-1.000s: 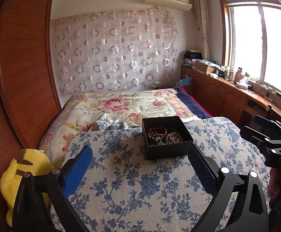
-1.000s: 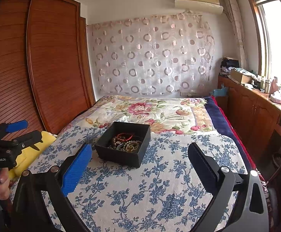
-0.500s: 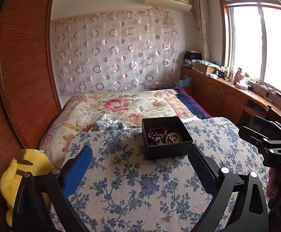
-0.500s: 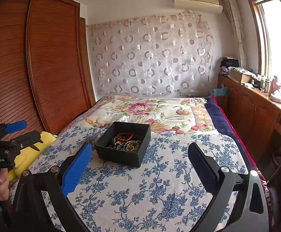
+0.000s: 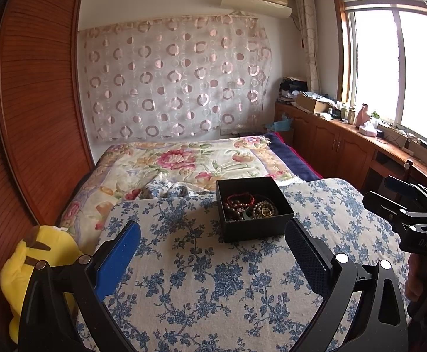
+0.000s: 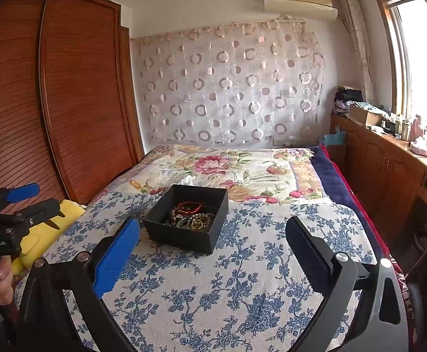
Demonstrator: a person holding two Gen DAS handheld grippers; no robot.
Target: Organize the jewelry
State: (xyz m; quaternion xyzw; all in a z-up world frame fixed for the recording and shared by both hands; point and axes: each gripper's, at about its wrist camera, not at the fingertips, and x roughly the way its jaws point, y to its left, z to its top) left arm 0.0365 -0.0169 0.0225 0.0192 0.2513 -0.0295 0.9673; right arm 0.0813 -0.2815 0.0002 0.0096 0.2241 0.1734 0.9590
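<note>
A small square black cardboard box [image 5: 254, 209] with no lid sits on the blue-flowered white cloth [image 5: 207, 275] spread over the near part of the bed. Inside it lies a tangle of jewelry: a red beaded bracelet [image 5: 240, 198], strings of brownish beads [image 5: 264, 208] and a dark green ring-shaped piece [image 5: 247, 214], all piled toward the box's right half. The left gripper [image 5: 213, 245] hovers above the cloth near the box with its jaws wide apart and holding nothing; the right gripper [image 6: 212, 243] hangs likewise, jaws spread and empty, the box just beyond its blue pad. The left wrist view shows a yellow plush toy [image 5: 34, 267] at the bed's left edge against the reddish wooden wardrobe [image 5: 37, 102], and the right gripper at far right. The right wrist view shows more of the wardrobe's doors and the left gripper [image 6: 34, 202] at far left, with the toy mostly hidden behind it.
</note>
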